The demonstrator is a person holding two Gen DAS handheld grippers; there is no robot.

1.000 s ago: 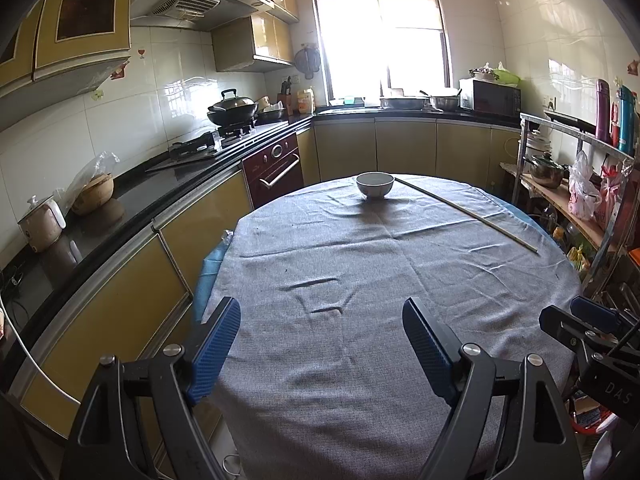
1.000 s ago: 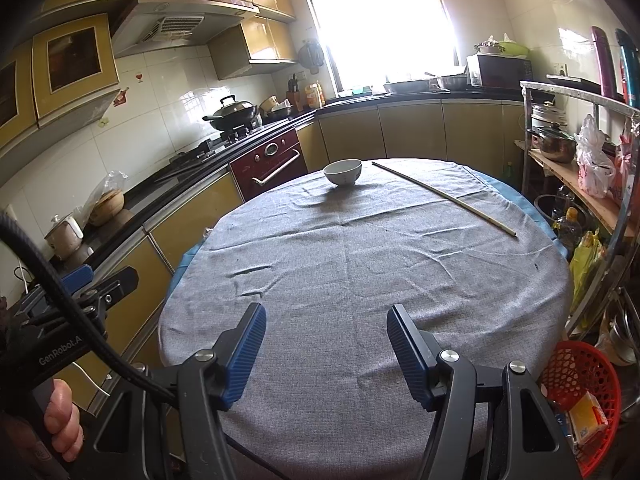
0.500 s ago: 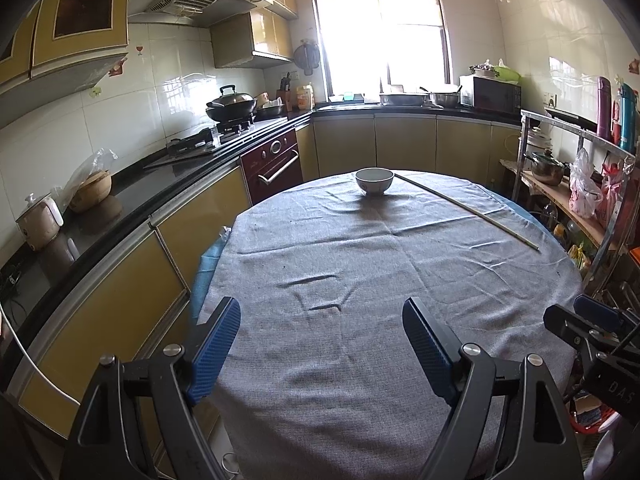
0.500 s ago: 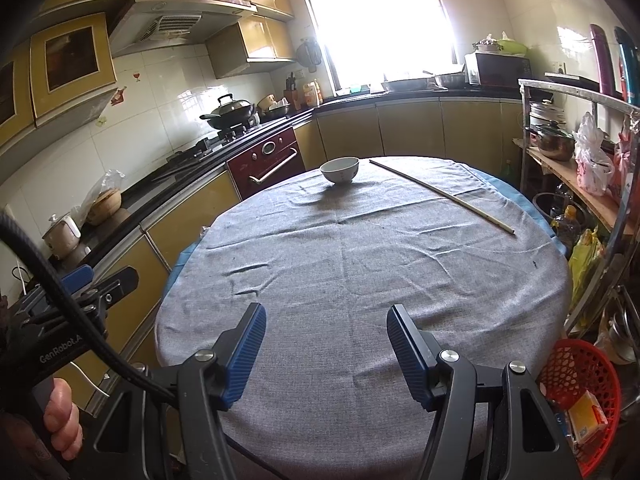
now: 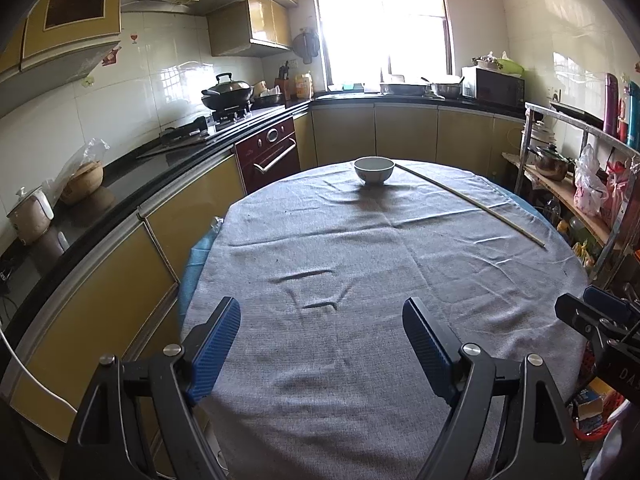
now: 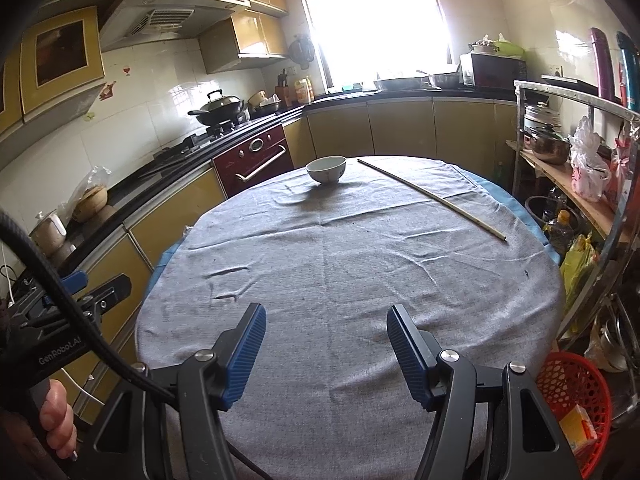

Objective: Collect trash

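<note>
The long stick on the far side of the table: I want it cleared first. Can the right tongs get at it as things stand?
Probably yes. The stick lies bare on the cloth, apart from the bowl. The right tongs are open and empty, with nothing between, though it lies well ahead.

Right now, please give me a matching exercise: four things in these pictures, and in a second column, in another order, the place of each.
Things:
1. white bowl
2. long stick
3. red basket
4. lidded wok

Places:
A. on the stove
B. far side of the table, left of the stick
C. on the floor, right of the table
D. lying across the table's right part

Pairs: 1-B, 2-D, 3-C, 4-A
</note>
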